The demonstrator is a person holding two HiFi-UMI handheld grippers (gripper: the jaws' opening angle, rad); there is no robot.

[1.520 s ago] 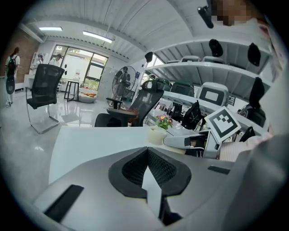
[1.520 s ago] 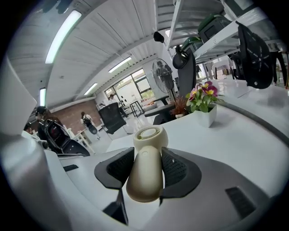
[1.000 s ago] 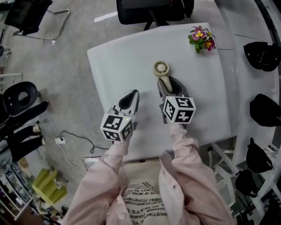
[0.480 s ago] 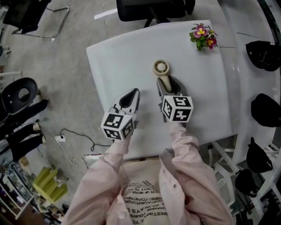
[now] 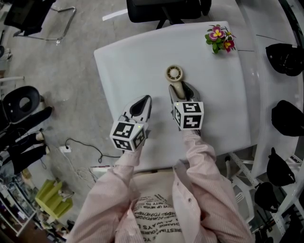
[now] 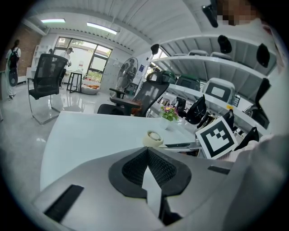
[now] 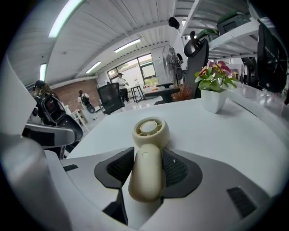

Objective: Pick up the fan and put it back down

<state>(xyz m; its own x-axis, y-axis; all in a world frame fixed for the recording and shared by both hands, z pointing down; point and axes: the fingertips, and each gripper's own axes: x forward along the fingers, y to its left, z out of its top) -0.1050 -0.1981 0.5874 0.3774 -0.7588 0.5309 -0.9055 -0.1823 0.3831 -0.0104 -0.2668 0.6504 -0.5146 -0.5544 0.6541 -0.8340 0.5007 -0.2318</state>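
Your tongs sit over a white table (image 5: 123,61). Beyond your right tongs (image 5: 182,89), at the table's far right corner, stands a pot of flowers (image 5: 218,40). A black office chair (image 5: 161,9) sits past the far edge. Left of your left tongs (image 5: 141,105), off the table, a cable (image 5: 90,149) trails across the grey floor (image 5: 71,57).

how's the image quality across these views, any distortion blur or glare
Head view: sharp and evenly lit, no glare on the white table, edges bend slightly. Left gripper view: heavy fisheye, dark corners, a mosaic patch top right, bright windows. Right gripper view: same fisheye, the fan crisp, ceiling light blown out.
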